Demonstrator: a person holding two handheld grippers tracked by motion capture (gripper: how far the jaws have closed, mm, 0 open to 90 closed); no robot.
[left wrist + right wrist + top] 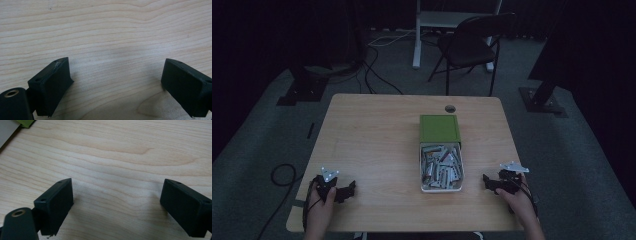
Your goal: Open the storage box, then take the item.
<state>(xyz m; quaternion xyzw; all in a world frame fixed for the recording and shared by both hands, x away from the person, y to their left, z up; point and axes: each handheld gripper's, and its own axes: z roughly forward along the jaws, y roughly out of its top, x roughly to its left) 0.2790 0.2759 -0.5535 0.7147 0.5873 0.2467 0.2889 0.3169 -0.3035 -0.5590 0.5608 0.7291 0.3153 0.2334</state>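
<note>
A white box (441, 187) holding several small silvery batteries (441, 167) sits at the middle of the wooden table (377, 145), with its green lid (440, 128) lying just behind it. My left gripper (343, 190) rests on the table near the front left edge, held by a hand. Its jaws stand wide apart over bare wood (115, 72), open with nothing between them. My right gripper (492, 183) rests near the front right, also open over bare wood (117, 192). A corner of the green lid (26, 123) and the white box (6, 130) show at the upper left of the right gripper view.
A round cable hole (450, 108) sits near the table's far edge. Beyond the table stand a dark folding chair (472, 42) and a white table leg (417, 35). Cables (372, 70) run across the grey floor, and stand bases (544, 100) flank the table.
</note>
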